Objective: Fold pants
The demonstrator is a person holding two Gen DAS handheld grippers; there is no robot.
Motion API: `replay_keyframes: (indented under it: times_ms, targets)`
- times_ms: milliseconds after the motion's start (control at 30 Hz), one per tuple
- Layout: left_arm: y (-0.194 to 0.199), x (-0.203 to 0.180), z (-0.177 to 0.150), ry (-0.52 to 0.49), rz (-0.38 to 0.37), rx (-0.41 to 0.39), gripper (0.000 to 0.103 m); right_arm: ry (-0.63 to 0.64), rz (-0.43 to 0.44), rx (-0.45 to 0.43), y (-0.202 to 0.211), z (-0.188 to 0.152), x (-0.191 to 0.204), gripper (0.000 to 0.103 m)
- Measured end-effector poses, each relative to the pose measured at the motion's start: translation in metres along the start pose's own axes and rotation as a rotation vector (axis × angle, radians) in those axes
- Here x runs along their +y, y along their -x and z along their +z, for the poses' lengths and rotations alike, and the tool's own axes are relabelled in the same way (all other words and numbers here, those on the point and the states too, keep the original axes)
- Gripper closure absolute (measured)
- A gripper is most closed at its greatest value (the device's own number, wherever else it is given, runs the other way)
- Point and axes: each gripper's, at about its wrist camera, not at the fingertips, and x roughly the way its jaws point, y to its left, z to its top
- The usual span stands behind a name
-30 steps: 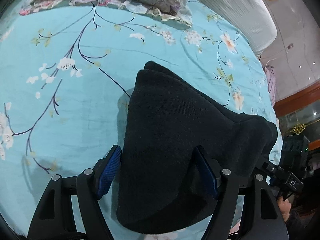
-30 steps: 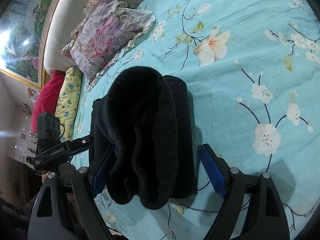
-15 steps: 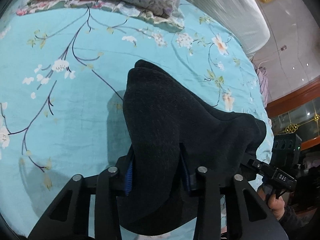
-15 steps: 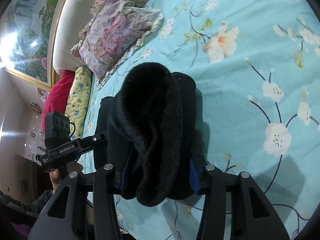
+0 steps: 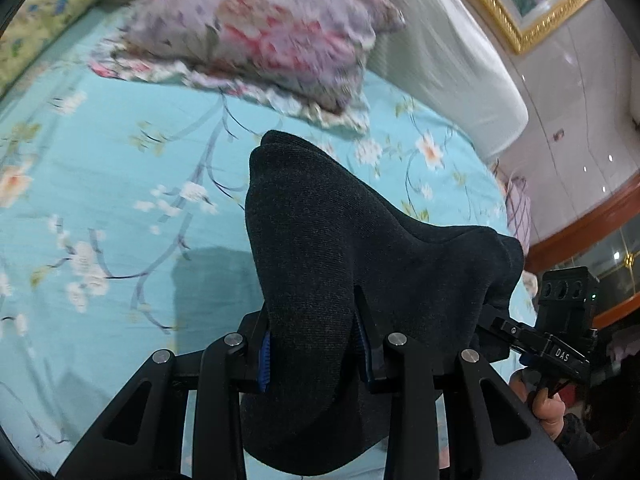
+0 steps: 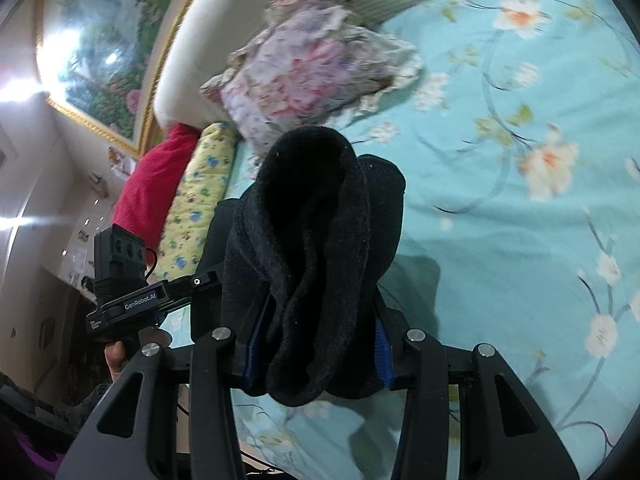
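Observation:
The folded black pants [image 5: 332, 248] hang as a thick bundle held above the turquoise floral bedsheet [image 5: 120, 184]. My left gripper [image 5: 314, 354] is shut on one end of the bundle. My right gripper [image 6: 316, 340] is shut on the other end, where the pants [image 6: 320, 220] show as stacked fleece layers. The right gripper shows at the right edge of the left wrist view [image 5: 560, 340], and the left gripper at the left of the right wrist view [image 6: 132, 292]. The fingertips are hidden in the cloth.
A floral pillow [image 5: 260, 28] lies at the head of the bed, against a white padded headboard [image 5: 448, 60]. A yellow pillow [image 6: 196, 204] and a red one [image 6: 152, 184] lie beside it. A framed painting [image 6: 104, 40] hangs above.
Both grippers closed from open onto the ends of the folded pants, then lifted the bundle off the sheet and moved it toward the pillows.

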Motion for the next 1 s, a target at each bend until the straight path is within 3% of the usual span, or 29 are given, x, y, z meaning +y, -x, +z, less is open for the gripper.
replay_keyframes:
  times_ms: [567,1000]
  targets:
    - [0.061,0.054,0.011,0.103,0.100,-0.125,0.070,0.134,0.076,0.108,-0.071,0.038,0.057,0.057]
    - [0.054,0.072,0.030,0.113,0.170,-0.121,0.070,0.138,0.059,0.173,-0.109,0.060,0.064,0.057]
